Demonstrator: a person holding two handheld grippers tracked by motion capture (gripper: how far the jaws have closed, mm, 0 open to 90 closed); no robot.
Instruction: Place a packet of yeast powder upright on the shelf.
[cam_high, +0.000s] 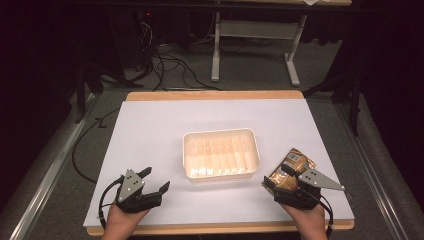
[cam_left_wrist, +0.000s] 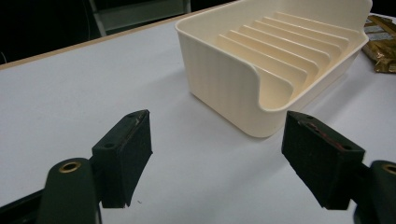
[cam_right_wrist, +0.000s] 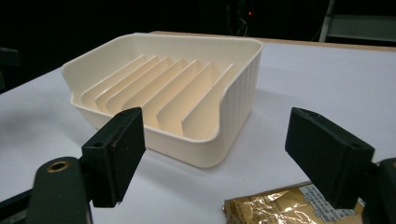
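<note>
A cream plastic tray with several upright dividers sits mid-table, and nothing lies in its slots. A gold foil snack packet lies flat to its right. My right gripper hovers over the packet's near end, open; in the right gripper view the packet lies just below and between the spread jaws, with the tray ahead. My left gripper rests open near the front left, holding nothing. Its own view shows the tray's corner ahead and the packet beyond it.
The white tabletop has a wooden edge at front and back. Bare surface lies left of and behind the tray. On the floor beyond are black cables and a white desk frame. Dark surroundings flank the table.
</note>
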